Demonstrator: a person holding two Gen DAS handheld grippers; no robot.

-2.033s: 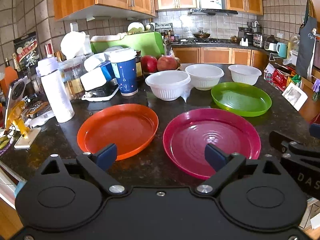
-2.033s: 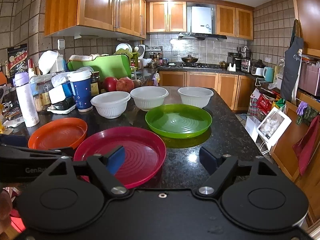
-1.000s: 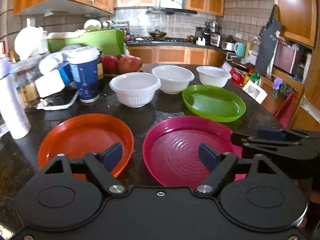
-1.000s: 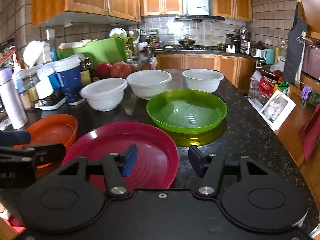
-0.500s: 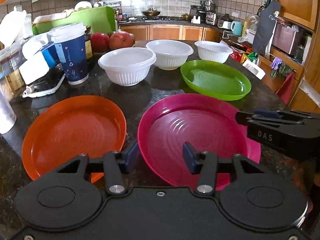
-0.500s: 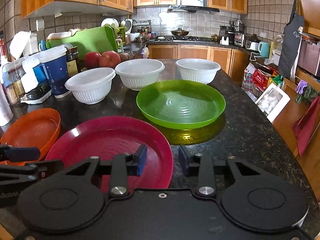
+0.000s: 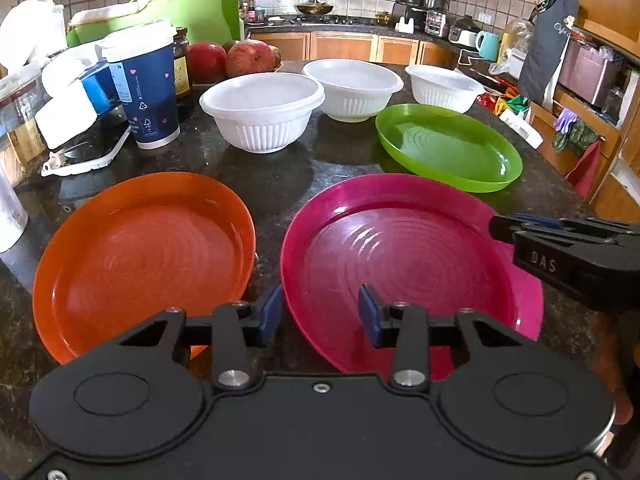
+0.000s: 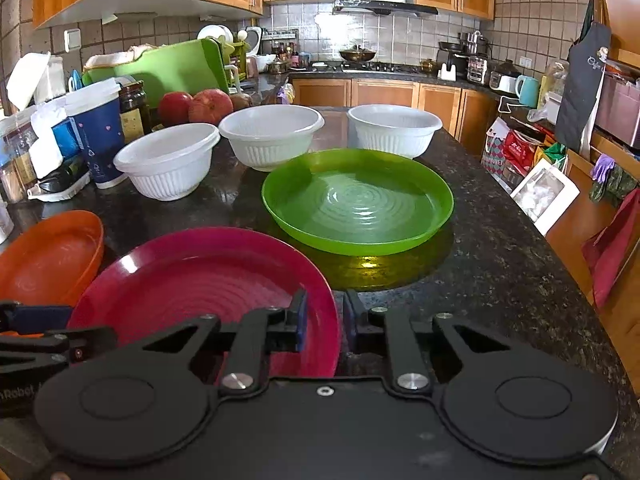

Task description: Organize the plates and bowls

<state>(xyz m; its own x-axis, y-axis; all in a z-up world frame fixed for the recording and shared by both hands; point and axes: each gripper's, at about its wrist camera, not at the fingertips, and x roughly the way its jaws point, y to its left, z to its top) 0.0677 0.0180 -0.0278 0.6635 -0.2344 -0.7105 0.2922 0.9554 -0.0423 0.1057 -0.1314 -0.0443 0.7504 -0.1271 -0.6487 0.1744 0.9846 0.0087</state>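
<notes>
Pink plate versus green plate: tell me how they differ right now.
The pink plate is magenta and lies nearest both grippers; the green plate is lime and lies farther back, beside the white bowls. The pink plate's rim sits between the jaws of both the left gripper and the right gripper; the green plate is untouched. Both are round, empty and ridged with rings.

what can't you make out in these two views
- right gripper, right wrist view: its jaws have just been closing with the pink plate rim between them; the rim hides whether the pads press it.
- Pink plate's near edge, right wrist view: hidden under that gripper's black body.
- orange plate, right wrist view: cut off by the left edge.
- blue cup, left wrist view: print too small to read.
</notes>
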